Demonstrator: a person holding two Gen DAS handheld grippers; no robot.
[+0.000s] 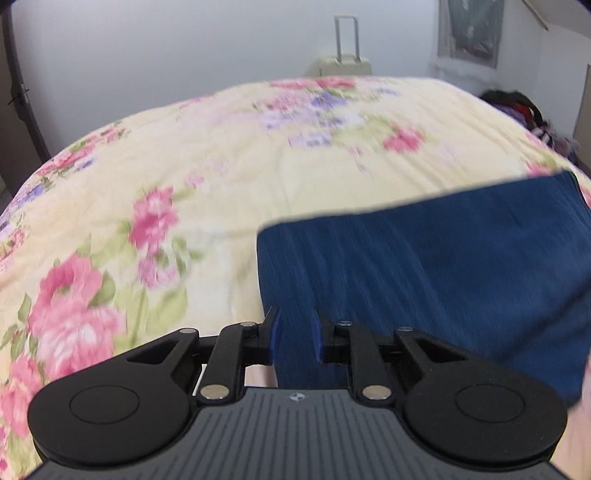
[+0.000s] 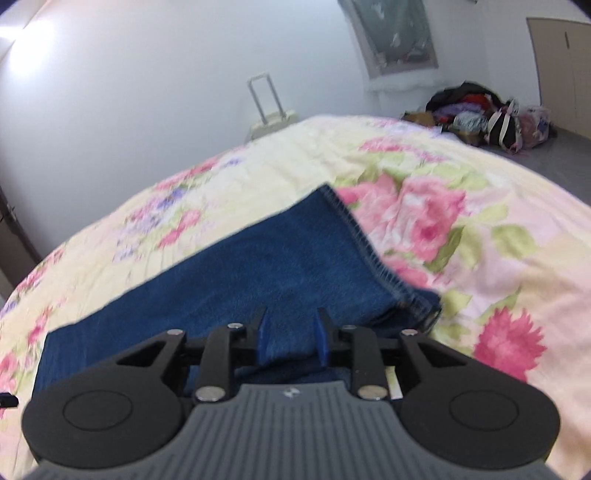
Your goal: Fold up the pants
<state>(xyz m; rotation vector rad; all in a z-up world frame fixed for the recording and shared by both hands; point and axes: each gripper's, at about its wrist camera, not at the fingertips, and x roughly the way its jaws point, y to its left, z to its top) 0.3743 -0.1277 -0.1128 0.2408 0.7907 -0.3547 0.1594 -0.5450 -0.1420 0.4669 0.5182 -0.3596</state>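
Denim pants [image 1: 424,266] lay folded on the bed [image 1: 184,166]. Both the left tongs [image 1: 295,332] and right tongs [image 2: 291,332] were held spread above them. Edges should be aligned before any grip is taken.

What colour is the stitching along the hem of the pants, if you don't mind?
Dark thread, on the blue pants; clearest in the right wrist view.

Lighting: bright, even, diffuse; glare patch on wall [image 2: 33,33], upper left of the right wrist view. Shadows: faint. Blur: motion smear across floral bedspread [image 1: 221,155] and blue pants [image 2: 258,258]. Distortion: strong fisheye bowing, dark vignetted corners.
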